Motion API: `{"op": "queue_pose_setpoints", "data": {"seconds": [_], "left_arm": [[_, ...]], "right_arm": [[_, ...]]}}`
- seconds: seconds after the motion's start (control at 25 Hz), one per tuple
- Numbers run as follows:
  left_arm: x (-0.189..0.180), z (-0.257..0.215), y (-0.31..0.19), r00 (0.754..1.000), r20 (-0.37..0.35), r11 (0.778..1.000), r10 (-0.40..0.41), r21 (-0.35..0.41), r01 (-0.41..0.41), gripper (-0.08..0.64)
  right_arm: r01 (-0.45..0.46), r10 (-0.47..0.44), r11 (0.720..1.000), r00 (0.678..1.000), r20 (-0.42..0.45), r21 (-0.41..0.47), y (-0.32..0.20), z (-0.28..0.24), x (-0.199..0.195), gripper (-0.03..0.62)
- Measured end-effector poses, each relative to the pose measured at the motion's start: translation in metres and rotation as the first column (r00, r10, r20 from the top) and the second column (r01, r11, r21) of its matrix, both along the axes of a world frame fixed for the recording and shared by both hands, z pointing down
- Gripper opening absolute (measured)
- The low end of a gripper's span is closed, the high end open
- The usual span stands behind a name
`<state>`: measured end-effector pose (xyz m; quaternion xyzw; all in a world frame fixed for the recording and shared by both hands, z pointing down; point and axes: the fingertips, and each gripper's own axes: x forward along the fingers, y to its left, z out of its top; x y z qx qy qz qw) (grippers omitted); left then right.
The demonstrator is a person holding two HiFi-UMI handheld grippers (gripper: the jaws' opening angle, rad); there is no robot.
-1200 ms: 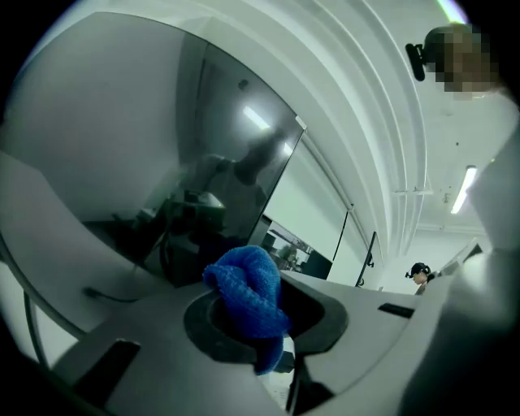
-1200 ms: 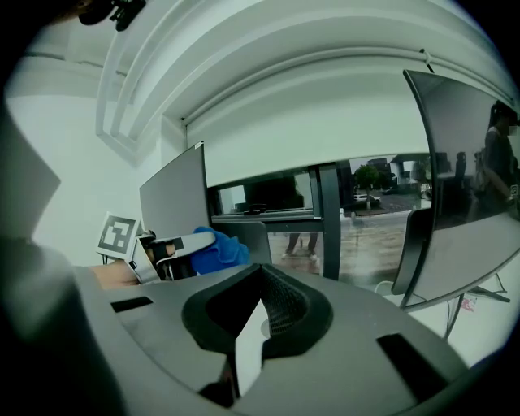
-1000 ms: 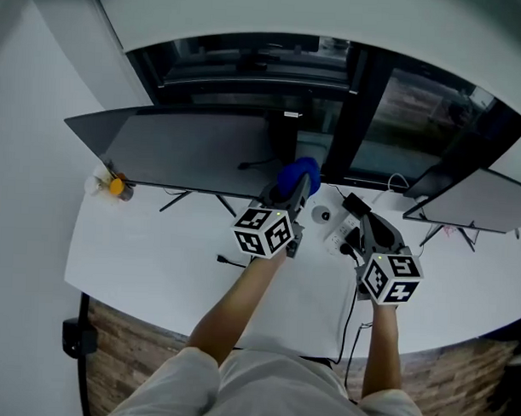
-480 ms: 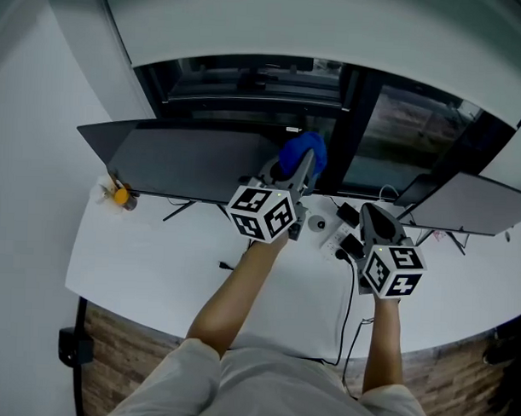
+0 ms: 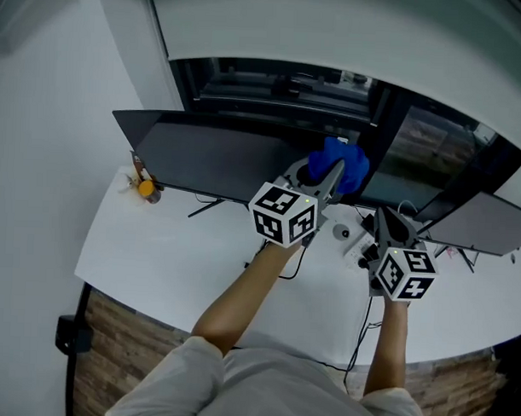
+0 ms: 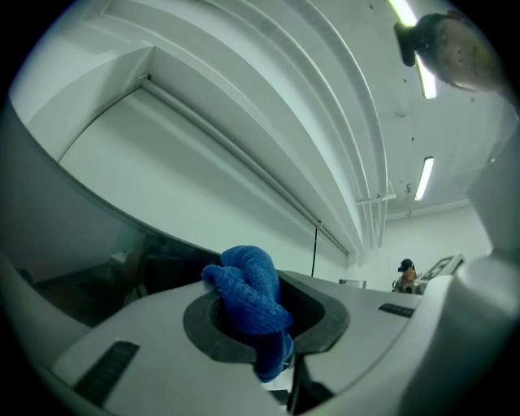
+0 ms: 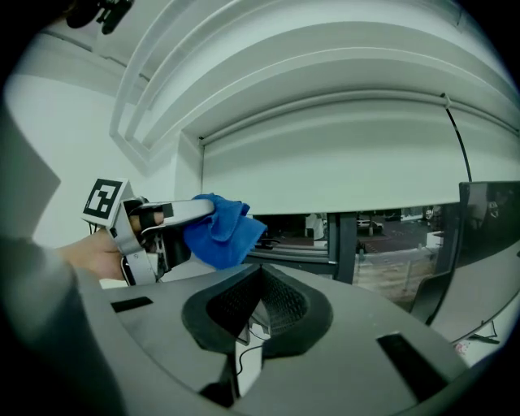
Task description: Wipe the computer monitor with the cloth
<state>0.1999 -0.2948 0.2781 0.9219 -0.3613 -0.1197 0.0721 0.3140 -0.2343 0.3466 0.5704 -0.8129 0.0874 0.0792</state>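
Observation:
A wide dark computer monitor (image 5: 215, 157) stands at the back of the white desk (image 5: 165, 251). My left gripper (image 5: 332, 173) is raised in front of the monitor's upper right corner and is shut on a bunched blue cloth (image 5: 347, 163). In the left gripper view the cloth (image 6: 248, 292) bulges out between the jaws, and the camera looks up at the ceiling. The right gripper view shows the left gripper (image 7: 175, 215) with the cloth (image 7: 221, 231) at its tip. My right gripper (image 5: 383, 219) hovers low over the desk to the right, shut and holding nothing (image 7: 248, 349).
A second monitor (image 5: 490, 230) stands at the desk's right end. Cables and a power strip (image 5: 355, 249) lie under the right gripper. A small orange object (image 5: 145, 189) sits at the desk's left end. Dark windows (image 5: 273, 88) run behind the monitors.
The left gripper has risen with the cloth from beside the monitor's lower right up to its top right corner. The right gripper has stayed low over the desk.

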Motion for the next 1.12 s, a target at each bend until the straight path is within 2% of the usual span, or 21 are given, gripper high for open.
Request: {"op": "queue_pose_setpoints", "data": {"seconds": [0.12, 0.24, 0.36, 0.44, 0.52, 0.6, 0.64, 0.72, 0.76, 0.8, 0.84, 0.96, 1.12], "left_arm": [[-0.032, -0.006, 0.014, 0.990, 0.140, 0.994, 0.013, 0.103, -0.027, 0.078], [-0.057, -0.025, 0.023, 0.959, 0.284, 0.976, -0.008, 0.211, -0.054, 0.078], [-0.064, -0.055, 0.018, 0.934, 0.355, 0.953, -0.039, 0.293, -0.072, 0.078], [-0.056, -0.075, 0.012, 0.907, 0.418, 0.936, -0.058, 0.339, -0.097, 0.078], [-0.039, -0.089, 0.006, 0.855, 0.509, 0.910, -0.100, 0.394, -0.128, 0.078], [-0.018, -0.098, -0.002, 0.787, 0.596, 0.874, -0.161, 0.456, -0.166, 0.078], [-0.007, -0.099, -0.006, 0.745, 0.640, 0.856, -0.190, 0.480, -0.193, 0.078], [0.013, -0.087, -0.017, 0.635, 0.737, 0.833, -0.230, 0.487, -0.263, 0.078], [0.020, -0.076, -0.023, 0.579, 0.781, 0.834, -0.234, 0.468, -0.293, 0.078], [0.025, -0.064, -0.028, 0.539, 0.812, 0.842, -0.224, 0.440, -0.313, 0.078], [0.029, -0.054, -0.032, 0.520, 0.829, 0.853, -0.204, 0.411, -0.321, 0.078], [0.033, -0.037, -0.037, 0.508, 0.844, 0.877, -0.171, 0.366, -0.312, 0.078], [0.034, -0.026, -0.031, 0.447, 0.881, 0.857, -0.157, 0.347, -0.382, 0.078]], "right_arm": [[-0.003, 0.003, 1.000, 1.000, 0.011, 0.014, -0.003, -0.003, -0.025, 0.014], [-0.004, 0.004, 1.000, 1.000, 0.018, 0.022, -0.003, -0.004, -0.050, 0.014], [-0.009, 0.009, 1.000, 1.000, 0.021, 0.030, 0.000, -0.007, -0.066, 0.015], [-0.017, 0.016, 0.999, 1.000, 0.018, 0.040, 0.005, -0.012, -0.071, 0.015], [-0.028, 0.028, 0.998, 0.999, 0.016, 0.049, 0.012, -0.017, -0.072, 0.015], [-0.043, 0.042, 0.998, 0.999, 0.014, 0.053, 0.018, -0.019, -0.069, 0.015], [-0.051, 0.050, 0.997, 0.999, 0.012, 0.052, 0.022, -0.019, -0.065, 0.015], [-0.065, 0.065, 0.997, 0.998, 0.011, 0.048, 0.028, -0.018, -0.060, 0.015], [-0.071, 0.070, 0.996, 0.997, 0.011, 0.045, 0.030, -0.017, -0.058, 0.015], [-0.075, 0.074, 0.996, 0.997, 0.011, 0.041, 0.032, -0.015, -0.055, 0.015], [-0.078, 0.078, 0.996, 0.997, 0.011, 0.036, 0.034, -0.014, -0.053, 0.015], [-0.085, 0.085, 0.996, 0.996, 0.008, 0.024, 0.037, -0.010, -0.046, 0.015], [-0.087, 0.086, 0.996, 0.996, 0.015, 0.019, 0.034, -0.009, -0.047, 0.015]]}}
